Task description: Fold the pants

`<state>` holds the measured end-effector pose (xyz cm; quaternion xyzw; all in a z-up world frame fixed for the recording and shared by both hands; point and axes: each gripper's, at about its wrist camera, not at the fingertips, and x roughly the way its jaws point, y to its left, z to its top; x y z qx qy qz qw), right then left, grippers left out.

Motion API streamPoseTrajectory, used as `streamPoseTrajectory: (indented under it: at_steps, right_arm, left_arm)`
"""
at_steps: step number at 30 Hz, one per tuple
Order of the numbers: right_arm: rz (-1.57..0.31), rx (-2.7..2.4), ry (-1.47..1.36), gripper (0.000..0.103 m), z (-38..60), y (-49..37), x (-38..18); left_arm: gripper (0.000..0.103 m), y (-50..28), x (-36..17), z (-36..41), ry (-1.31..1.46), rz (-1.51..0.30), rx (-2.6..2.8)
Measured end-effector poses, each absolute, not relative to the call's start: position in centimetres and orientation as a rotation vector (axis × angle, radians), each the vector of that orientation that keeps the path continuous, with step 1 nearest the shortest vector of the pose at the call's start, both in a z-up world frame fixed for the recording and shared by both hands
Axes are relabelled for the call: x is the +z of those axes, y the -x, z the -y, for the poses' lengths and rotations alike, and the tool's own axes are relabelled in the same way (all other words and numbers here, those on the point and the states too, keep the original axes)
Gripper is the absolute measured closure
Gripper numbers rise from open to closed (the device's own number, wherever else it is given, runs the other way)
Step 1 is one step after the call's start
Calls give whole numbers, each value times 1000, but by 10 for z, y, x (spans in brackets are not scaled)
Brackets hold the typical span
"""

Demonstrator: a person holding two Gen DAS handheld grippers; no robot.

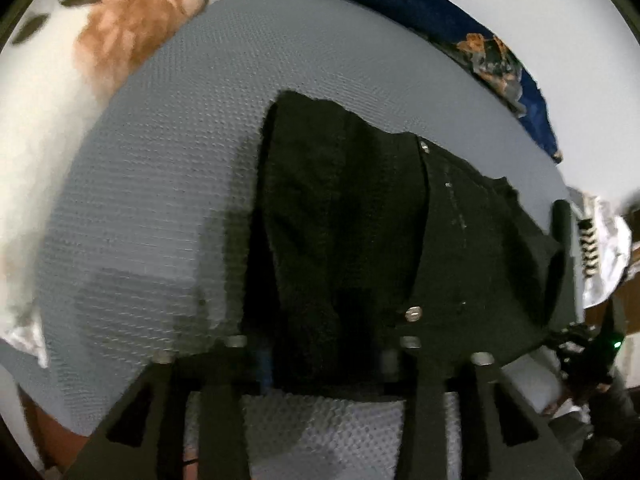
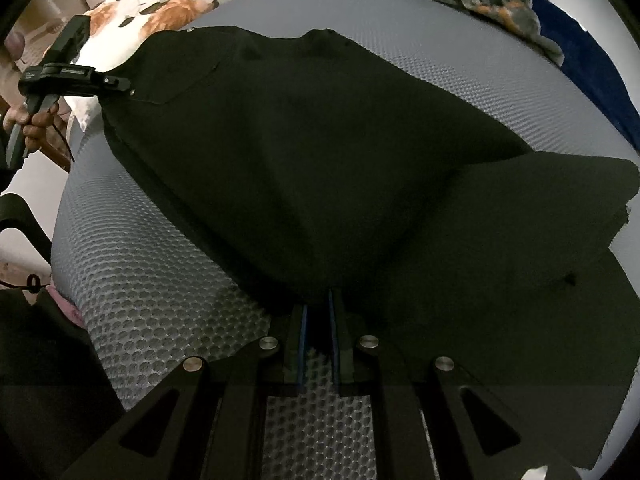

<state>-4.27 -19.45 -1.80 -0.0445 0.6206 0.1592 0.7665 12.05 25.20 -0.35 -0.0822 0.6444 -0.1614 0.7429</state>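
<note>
Black pants (image 2: 320, 152) are held up over a grey textured mattress (image 2: 160, 288). My right gripper (image 2: 319, 312) is shut on a fold of the pants near the middle; the legs hang off to the right. My left gripper (image 1: 320, 344) is shut on the waist end of the pants (image 1: 360, 220), beside a metal button (image 1: 414, 314). The left gripper also shows in the right wrist view (image 2: 80, 76), pinching the waistband corner at upper left. The right gripper appears at the right edge of the left wrist view (image 1: 560, 220). The fingertips are hidden by the cloth.
A floral white and orange pillow (image 1: 100, 40) lies at the back left of the bed. A dark blue floral blanket (image 1: 480, 48) runs along the far edge. A white wall stands behind it. A dark chair back (image 2: 24, 216) is at the left edge.
</note>
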Motion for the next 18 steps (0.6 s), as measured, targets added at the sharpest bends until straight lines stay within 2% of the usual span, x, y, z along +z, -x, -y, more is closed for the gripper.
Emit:
streamPoseTrajectory:
  at_steps: [1, 3, 9, 12, 18]
  right_arm:
    - [-1349, 347, 94, 95, 195, 41, -18]
    - [-1351, 347, 77, 94, 198, 41, -18]
    - [-1343, 349, 44, 93, 202, 39, -20]
    - [-1341, 352, 25, 93, 205, 39, -20]
    - [-1353, 347, -51, 92, 211, 32, -18]
  left_arm:
    - [38, -119, 0, -255, 156, -1409, -338]
    - [34, -116, 7, -265, 138, -1396, -345]
    - [34, -105, 29, -281, -32, -1345, -279]
    - [34, -97, 50, -276, -81, -1243, -231]
    - [34, -71, 85, -182, -139, -1087, -510]
